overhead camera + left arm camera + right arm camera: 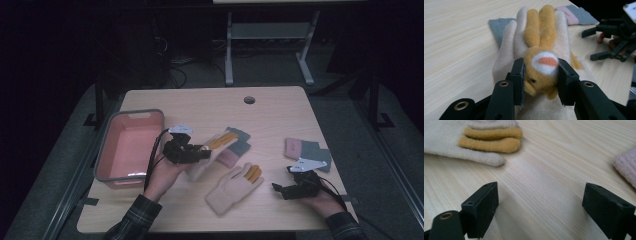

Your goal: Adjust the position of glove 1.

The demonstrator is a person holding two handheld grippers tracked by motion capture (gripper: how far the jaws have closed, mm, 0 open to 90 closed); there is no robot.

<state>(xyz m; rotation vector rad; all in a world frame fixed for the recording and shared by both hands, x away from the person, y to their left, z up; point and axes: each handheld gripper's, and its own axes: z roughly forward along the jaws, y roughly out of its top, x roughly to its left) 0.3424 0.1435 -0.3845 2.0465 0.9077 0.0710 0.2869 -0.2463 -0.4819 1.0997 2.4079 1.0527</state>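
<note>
My left tool (541, 75) clamps a cream glove (536, 50) by its orange patch, just right of the pink bin (129, 148). My right tool (540, 207), jaws wide and empty, rests on the table (270, 115) well right of that bin, near a second glove (234, 187).

This looks like a lab or test room set up for recording — not a home. A plain light-wood table (280, 107) with a round cable hole (249, 100) stands on grey carpet (345, 125), under a pool of light while the surroundings stay dark. Behind it, loose cables (175, 62) lie on the floor beside the white metal legs of a second desk (229, 50). Dark stands (372, 95) rise at both sides of the table, and tape marks (87, 202) sit at its near corners. The few props — a pink bin (102, 150), gloves (232, 187), folded cloths (307, 150) — are laid out sparsely, as for a trial.
</note>
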